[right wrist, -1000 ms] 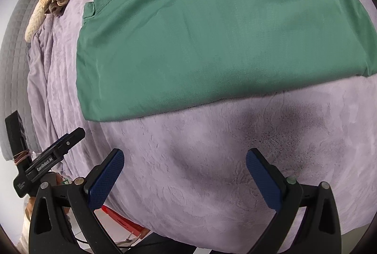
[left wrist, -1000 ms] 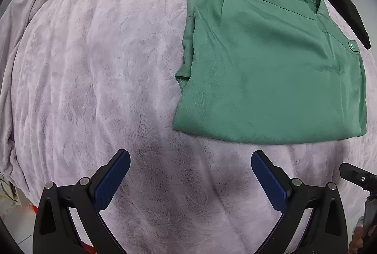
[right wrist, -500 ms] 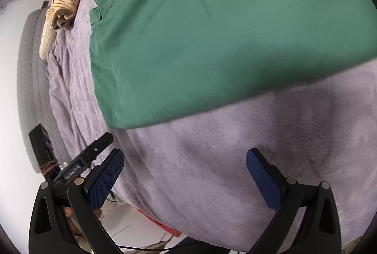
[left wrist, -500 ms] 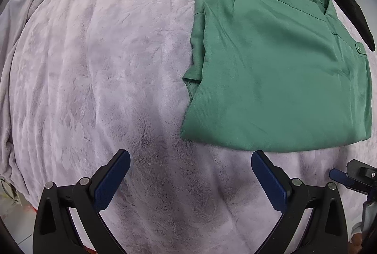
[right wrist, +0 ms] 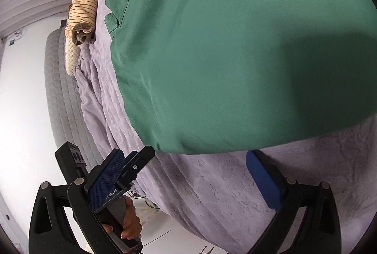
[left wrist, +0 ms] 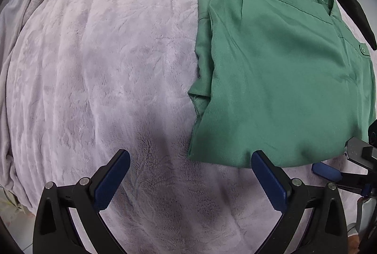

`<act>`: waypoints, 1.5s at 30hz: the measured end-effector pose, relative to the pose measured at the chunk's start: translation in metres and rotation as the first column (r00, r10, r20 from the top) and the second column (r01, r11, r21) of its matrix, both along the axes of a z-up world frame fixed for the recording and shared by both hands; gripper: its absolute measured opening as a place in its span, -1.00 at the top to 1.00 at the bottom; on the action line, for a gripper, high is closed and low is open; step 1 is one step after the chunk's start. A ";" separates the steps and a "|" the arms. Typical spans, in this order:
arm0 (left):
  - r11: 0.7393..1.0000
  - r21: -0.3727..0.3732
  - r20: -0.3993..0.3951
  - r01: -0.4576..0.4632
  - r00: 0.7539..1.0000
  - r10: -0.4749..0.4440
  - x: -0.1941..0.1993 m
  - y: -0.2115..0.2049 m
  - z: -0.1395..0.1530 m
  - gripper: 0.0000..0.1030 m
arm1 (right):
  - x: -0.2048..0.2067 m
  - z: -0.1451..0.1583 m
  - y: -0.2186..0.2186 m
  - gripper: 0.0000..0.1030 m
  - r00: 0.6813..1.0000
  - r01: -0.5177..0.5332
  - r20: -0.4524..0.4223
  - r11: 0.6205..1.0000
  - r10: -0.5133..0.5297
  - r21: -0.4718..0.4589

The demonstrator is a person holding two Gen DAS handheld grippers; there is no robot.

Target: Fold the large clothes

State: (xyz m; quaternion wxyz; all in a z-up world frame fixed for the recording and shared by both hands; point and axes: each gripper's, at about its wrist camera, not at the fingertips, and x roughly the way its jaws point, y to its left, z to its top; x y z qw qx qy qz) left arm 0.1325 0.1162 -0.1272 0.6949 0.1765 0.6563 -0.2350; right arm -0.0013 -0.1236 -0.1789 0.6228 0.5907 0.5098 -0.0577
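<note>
- Both grippers' blue fingers are standing wide apart and holding nothing — the left gripper (left wrist: 188, 171) and the right gripper (right wrist: 186, 171).
- The folded green shirt (left wrist: 282, 77) is lying flat on the fuzzy purple blanket (left wrist: 94, 65), just past the fingers.
- A striped cloth (right wrist: 82, 9) is sitting at the blanket's far edge.

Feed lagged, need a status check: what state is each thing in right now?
Green shirt: folded, lying flat on blanket, not gripped.
Blanket: spread out, wrinkled.
Left gripper: open, empty.
Right gripper: open, empty.
Striped cloth: bunched at bed edge.
</note>
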 end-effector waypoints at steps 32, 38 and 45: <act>0.867 -0.473 -0.417 -0.157 0.907 -0.063 0.109 -0.062 -0.030 -0.87 | 0.049 0.047 -0.010 0.80 0.968 -0.020 0.248 0.998 0.036 -0.065; 0.911 -0.409 -0.309 -0.052 0.947 -0.085 0.095 -0.091 -0.026 0.61 | 0.035 0.029 0.003 0.72 0.984 -0.167 0.056 0.984 0.171 -0.061; 0.884 -0.467 -0.189 0.009 0.976 -0.110 0.083 -0.100 0.016 0.73 | 0.013 0.086 -0.042 0.72 0.977 -0.202 -0.023 0.872 0.214 -0.446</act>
